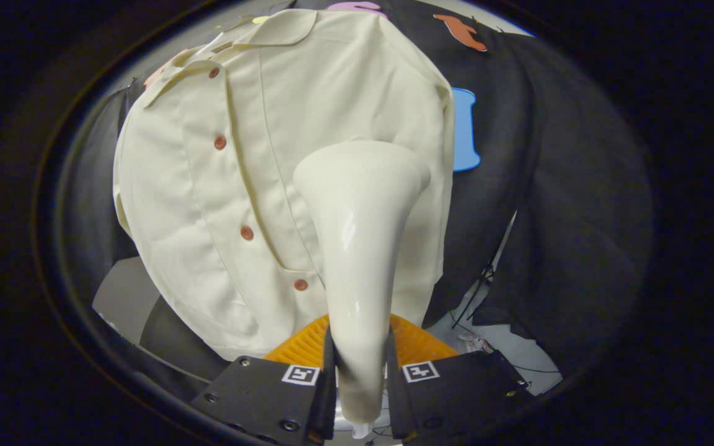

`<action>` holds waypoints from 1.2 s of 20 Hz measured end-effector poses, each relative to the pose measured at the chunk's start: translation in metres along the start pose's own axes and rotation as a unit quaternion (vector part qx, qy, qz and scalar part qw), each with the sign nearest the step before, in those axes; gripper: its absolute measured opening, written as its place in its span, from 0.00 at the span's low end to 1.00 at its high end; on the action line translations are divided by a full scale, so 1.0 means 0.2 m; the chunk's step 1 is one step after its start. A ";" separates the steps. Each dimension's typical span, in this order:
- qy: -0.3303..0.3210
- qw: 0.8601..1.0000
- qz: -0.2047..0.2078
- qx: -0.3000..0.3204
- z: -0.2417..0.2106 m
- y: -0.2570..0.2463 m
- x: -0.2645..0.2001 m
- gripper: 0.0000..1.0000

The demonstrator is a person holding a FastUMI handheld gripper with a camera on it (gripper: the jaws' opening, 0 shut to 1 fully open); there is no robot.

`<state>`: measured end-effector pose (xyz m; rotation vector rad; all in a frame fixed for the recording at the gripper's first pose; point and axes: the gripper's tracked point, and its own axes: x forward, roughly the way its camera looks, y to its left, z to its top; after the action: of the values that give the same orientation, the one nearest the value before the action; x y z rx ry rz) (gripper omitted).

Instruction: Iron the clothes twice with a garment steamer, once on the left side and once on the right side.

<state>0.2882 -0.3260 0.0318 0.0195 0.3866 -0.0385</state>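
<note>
- The tool (pixel 357 371) is closed on the narrow handle of the garment steamer (pixel 357 235); both fingers (pixel 307 396) press its sides, one from 9 o'clock and one from 3 o'clock.
- Gripping low on the handle probably serves to leave the wide head free, out ahead of the fingers at 12 o'clock, so it can meet the cloth.
- The shirt (pixel 227 186) hangs buttoned and spread flat against the booth's dark wall, apparently so its front is open to the steamer.
- The steamer's head lies over the shirt panel to the 3 o'clock side of the button row (pixel 246 233). Whether it touches the fabric cannot be told.
- The button placket runs from about 11 o'clock down toward 6 o'clock, just beside the handle.
- The collar (pixel 270 31) sits well beyond the head, at 12 o'clock.
- An orange ribbed piece (pixel 419 344) shows behind the fingers, below the shirt's hem.
</note>
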 end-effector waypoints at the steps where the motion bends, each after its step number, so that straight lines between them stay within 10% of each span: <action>1: 0.005 1.000 0.002 -0.001 -0.03 0.00 0.02 0.35; 24: 0.120 0.991 -0.012 0.062 -0.85 -0.10 0.19 0.35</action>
<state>0.2585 -0.3419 -0.1403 0.1432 0.6255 -0.0838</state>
